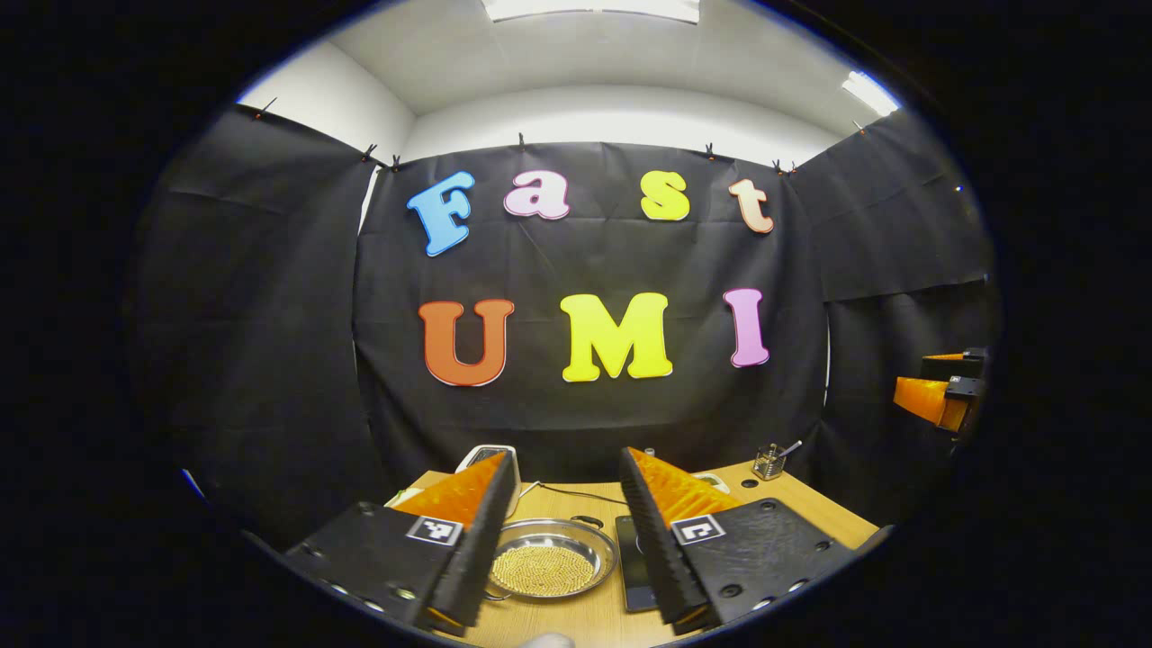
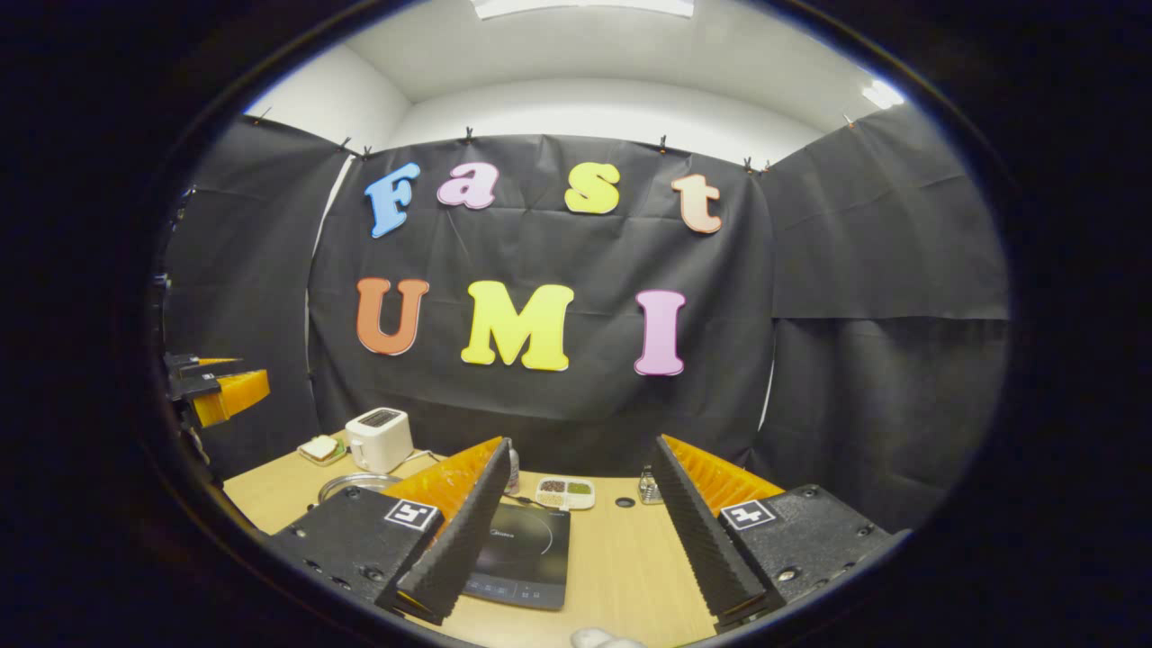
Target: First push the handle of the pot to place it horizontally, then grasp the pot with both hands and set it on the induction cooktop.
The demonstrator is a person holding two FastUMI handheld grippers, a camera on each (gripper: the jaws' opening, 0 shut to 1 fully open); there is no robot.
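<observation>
Holding both grippers up above the near edge of the tabletop [image 2: 621, 558], nothing between either pair of fingers.

Left gripper [image 1: 567, 540]: fingers spread wide, empty. Between them, down on the tabletop, sits the pot [image 1: 551, 558], a shallow metal pan with small yellowish beads in it. Its rim is just beside my left finger in the left gripper view; I can't tell whether they touch. A small dark loop at the pot's far rim may be the handle, too small to tell. Just right of the pot, a dark flat slab, the induction cooktop [image 1: 633, 562], mostly hidden behind my right finger. A cable [image 1: 576, 490] runs across the tabletop past it. Far right corner: a small clear holder [image 1: 768, 462] with a thin tool standing in it.

Right gripper [image 2: 580, 531]: fingers also wide apart, empty. In the right gripper view the induction cooktop [image 2: 526, 558] lies flat near the front, partly behind my left finger, control strip at its near edge. Left of it, an arc of the pot's metal rim [image 2: 346, 484] shows. Farther back: a divided tray [image 2: 565, 491] of grains, a small jar [image 2: 648, 486], a white toaster [image 2: 380, 438], and a plate with a sandwich [image 2: 319, 448] at far left.

Each view catches the other gripper well off at its edge: right one [image 1: 945, 396], left one [image 2: 216, 387].
</observation>
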